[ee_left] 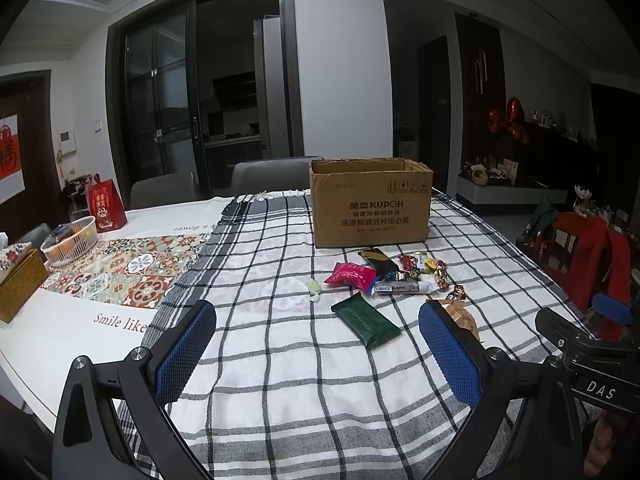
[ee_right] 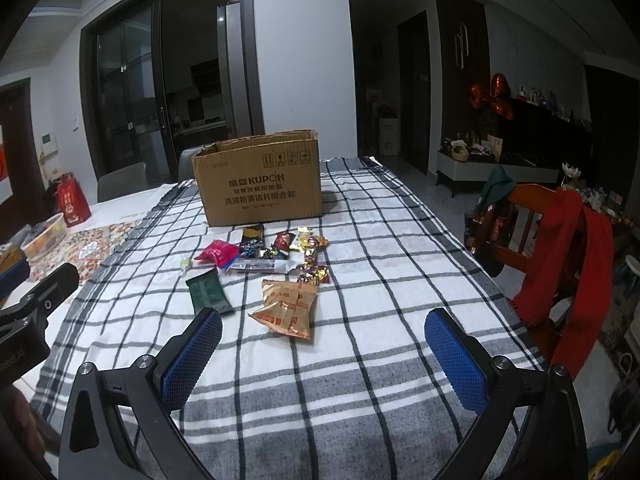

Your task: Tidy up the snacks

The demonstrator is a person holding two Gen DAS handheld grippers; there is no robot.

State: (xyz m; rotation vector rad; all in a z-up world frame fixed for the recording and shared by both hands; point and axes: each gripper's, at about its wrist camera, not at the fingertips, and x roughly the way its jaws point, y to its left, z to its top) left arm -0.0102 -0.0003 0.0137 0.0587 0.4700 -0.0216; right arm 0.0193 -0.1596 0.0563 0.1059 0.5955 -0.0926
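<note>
Both grippers, left (ee_left: 316, 354) and right (ee_right: 322, 354), hung released and empty short of the snacks (ee_right: 276, 256) (box (ee_right: 260, 180) open-topped behind, likely the destination).

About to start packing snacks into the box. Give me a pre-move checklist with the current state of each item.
1. Left gripper open and holding nothing: ok.
2. Right gripper open and holding nothing: ok.
3. Cardboard box upright with its top open: ok.
4. Room inside the box: cannot tell, its interior is hidden.
5. Nearest snacks clear of others: ok, the green packet and the gold bag lie apart from the pile.
6. Small candies separated enough to pick singly: not ok, they lie clustered and touching.
</note>
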